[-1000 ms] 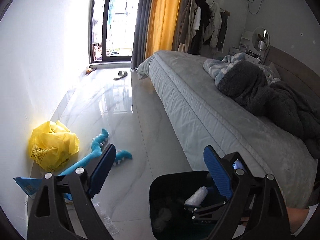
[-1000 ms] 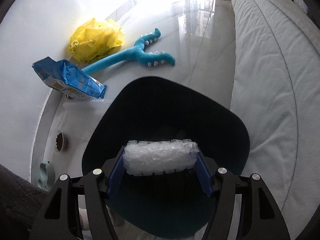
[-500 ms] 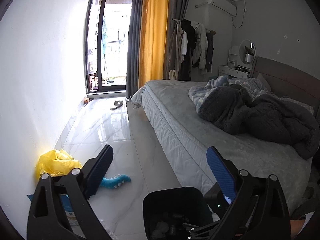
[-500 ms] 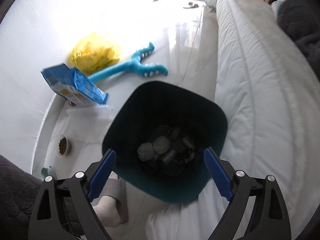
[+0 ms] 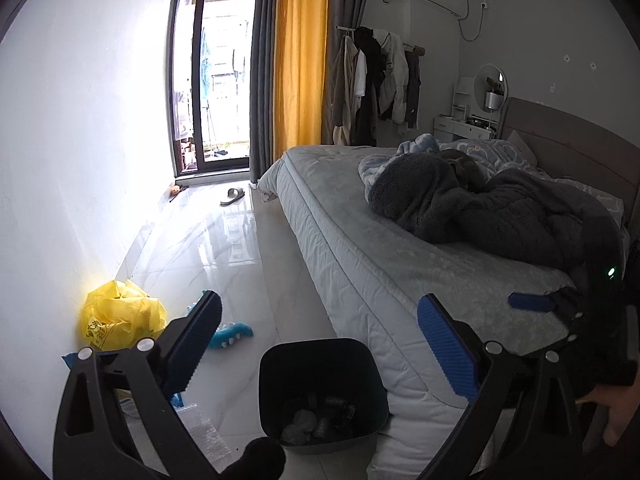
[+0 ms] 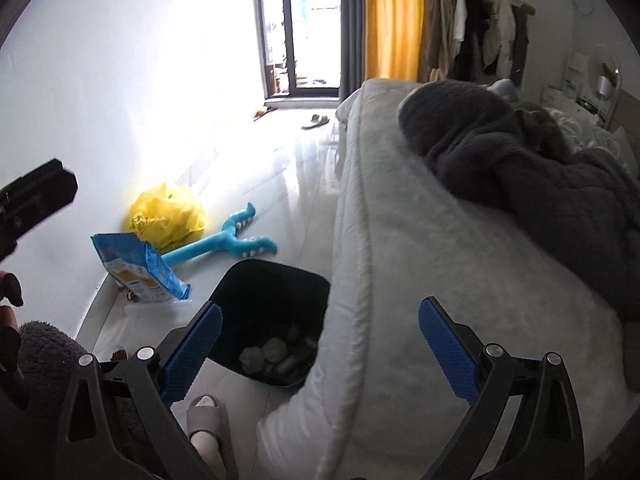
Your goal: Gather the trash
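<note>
A dark bin (image 5: 323, 388) stands on the floor against the bed's corner and holds several crumpled pieces of trash (image 6: 272, 357); it also shows in the right wrist view (image 6: 269, 300). My left gripper (image 5: 320, 344) is open and empty, raised above and behind the bin. My right gripper (image 6: 320, 344) is open and empty, raised over the bed corner to the bin's right. A yellow plastic bag (image 6: 168, 216) and a blue packet (image 6: 136, 267) lie by the wall.
A blue plush toy (image 6: 224, 243) lies on the shiny tile floor. The grey bed (image 5: 360, 248) with dark blankets (image 5: 500, 216) fills the right. A foot in a slipper (image 6: 206, 426) is below the bin. A slipper (image 5: 233, 196) lies near the balcony door.
My right gripper opened and dropped the bubble-wrap roll into the bin. Both grippers then rose and tilted up, away from the bin.
</note>
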`<state>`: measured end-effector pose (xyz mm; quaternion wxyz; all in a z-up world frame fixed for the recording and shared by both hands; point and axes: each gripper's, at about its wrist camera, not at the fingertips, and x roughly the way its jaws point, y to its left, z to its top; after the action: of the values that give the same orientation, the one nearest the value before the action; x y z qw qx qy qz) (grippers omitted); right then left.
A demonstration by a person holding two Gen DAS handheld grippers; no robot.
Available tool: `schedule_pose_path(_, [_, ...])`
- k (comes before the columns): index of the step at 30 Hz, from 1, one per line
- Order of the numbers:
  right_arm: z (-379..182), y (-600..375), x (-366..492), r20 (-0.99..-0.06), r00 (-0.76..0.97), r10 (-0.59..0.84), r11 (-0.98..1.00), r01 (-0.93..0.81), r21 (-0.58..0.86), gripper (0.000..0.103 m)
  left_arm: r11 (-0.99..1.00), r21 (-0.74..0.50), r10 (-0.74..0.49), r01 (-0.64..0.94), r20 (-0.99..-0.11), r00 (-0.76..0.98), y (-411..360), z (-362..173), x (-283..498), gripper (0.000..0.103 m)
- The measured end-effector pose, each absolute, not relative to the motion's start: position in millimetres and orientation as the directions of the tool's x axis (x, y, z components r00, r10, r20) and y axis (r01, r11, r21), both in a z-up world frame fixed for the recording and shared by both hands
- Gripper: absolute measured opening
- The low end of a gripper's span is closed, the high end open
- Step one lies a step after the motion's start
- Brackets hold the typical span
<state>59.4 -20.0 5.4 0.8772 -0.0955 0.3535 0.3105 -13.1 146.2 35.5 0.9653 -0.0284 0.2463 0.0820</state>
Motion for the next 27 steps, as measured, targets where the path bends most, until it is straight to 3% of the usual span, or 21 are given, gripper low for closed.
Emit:
schedule_pose_path(11, [54.4, -152.1, 22.4, -0.495, 0.794, 0.354, 0.911, -0.412, -0.01, 0.1, 0.984, 0.023, 0.17, -0.177, -0.405, 0.898, 118.9, 41.0, -37.7, 0.1])
schedule_pose_path(20, [42.7, -199.7, -8.9, -0.473, 0.831, 0.291, 0.942, -0.336, -0.012, 0.1, 0.988, 0.012, 0.146, -0.155, -0.419, 0.896, 111.9, 26.0, -46.3, 0.1])
schedule_pose_path(27, [33.2, -217.9, -22.7, -0.453, 0.829, 0.329, 0.937, -0.347, 0.046, 0.1, 0.989, 0.025, 0.141, -0.144, -0.415, 0.899, 105.9, 24.1, -52.0, 0.1])
